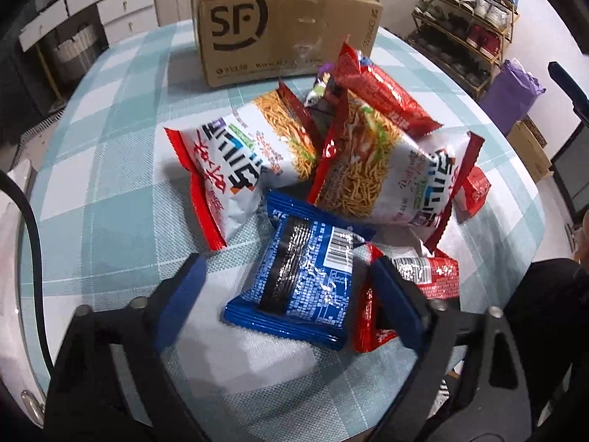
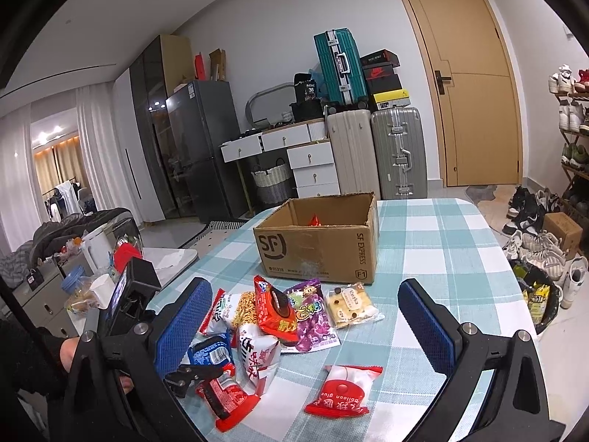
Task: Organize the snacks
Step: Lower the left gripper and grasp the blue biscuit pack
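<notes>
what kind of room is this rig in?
Most likely a home living or dining area by the entrance: a table with a checked cloth, a fridge, stacked suitcases next to the door, and a shoe rack.
</notes>
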{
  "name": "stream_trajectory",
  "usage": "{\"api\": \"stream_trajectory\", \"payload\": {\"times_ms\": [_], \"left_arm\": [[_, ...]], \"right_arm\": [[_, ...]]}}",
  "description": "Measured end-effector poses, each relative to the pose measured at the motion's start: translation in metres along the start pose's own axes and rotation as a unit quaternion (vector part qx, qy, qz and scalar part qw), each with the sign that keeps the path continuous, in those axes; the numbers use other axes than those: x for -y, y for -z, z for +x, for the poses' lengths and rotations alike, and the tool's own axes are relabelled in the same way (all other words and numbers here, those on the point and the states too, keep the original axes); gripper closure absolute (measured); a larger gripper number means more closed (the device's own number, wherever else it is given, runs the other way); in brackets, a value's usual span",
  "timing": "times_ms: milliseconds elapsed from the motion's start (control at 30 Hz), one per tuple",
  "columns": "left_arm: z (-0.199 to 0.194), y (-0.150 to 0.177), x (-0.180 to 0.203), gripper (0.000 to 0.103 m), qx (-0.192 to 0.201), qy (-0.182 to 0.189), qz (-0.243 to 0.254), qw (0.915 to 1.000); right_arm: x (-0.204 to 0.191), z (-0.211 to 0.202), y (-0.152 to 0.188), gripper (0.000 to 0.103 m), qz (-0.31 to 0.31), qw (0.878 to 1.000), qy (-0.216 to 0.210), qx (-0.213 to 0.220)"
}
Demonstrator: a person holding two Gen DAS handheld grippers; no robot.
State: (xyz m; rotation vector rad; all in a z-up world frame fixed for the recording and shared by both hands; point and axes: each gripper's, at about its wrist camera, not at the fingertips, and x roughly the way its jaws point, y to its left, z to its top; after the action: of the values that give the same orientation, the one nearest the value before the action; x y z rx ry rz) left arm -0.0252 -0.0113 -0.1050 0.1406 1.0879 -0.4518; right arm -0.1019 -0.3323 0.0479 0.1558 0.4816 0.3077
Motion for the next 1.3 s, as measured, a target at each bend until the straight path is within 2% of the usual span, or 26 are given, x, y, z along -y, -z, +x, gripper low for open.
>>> {"api": "stream_trajectory", "payload": {"times_ms": [133,200,333,400,467,567,1033,1300], "left_arm": [[0.006,-0.002,-0.002,0.024,-0.003,0.011,0.015,0.9998],[0.007,-0.003,-0.004,0.033,-0.007,0.026,0.015,0.9995],[0.007,-0.002,-0.009,0.044,-0.006,0.042,0.008,0.9991],[0.006,-0.003,-0.013,0.056,-0.006,0.048,0.004,0.9988],[0.006,-0.001,-0.015,0.060,-0.007,0.058,-0.001,0.9983],[0.006,-0.003,-0.019,0.061,-0.008,0.065,-0.004,0.9979],[-0.023,0.012,-0.012,0.061,0.029,0.049,0.004,0.9984],[-0.054,0.012,-0.026,0.061,0.082,0.053,-0.028,0.9948]], "right_arm": [[0.001,0.000,0.000,0.000,0.000,1.000,0.000,-0.001],[0.001,-0.001,0.000,0.000,0.000,1.000,-0.001,-0.001],[0.003,0.000,0.002,0.000,0.002,1.000,0.002,-0.003],[0.004,0.000,0.003,0.000,0.003,1.000,0.003,-0.005],[0.005,0.002,0.003,0.000,0.005,1.000,0.004,-0.008],[0.005,0.003,0.003,0.000,0.007,1.000,0.006,-0.010],[0.011,0.006,0.002,0.000,0.022,0.999,0.016,-0.022],[0.027,0.010,0.003,0.000,0.058,0.997,0.032,-0.041]]}}
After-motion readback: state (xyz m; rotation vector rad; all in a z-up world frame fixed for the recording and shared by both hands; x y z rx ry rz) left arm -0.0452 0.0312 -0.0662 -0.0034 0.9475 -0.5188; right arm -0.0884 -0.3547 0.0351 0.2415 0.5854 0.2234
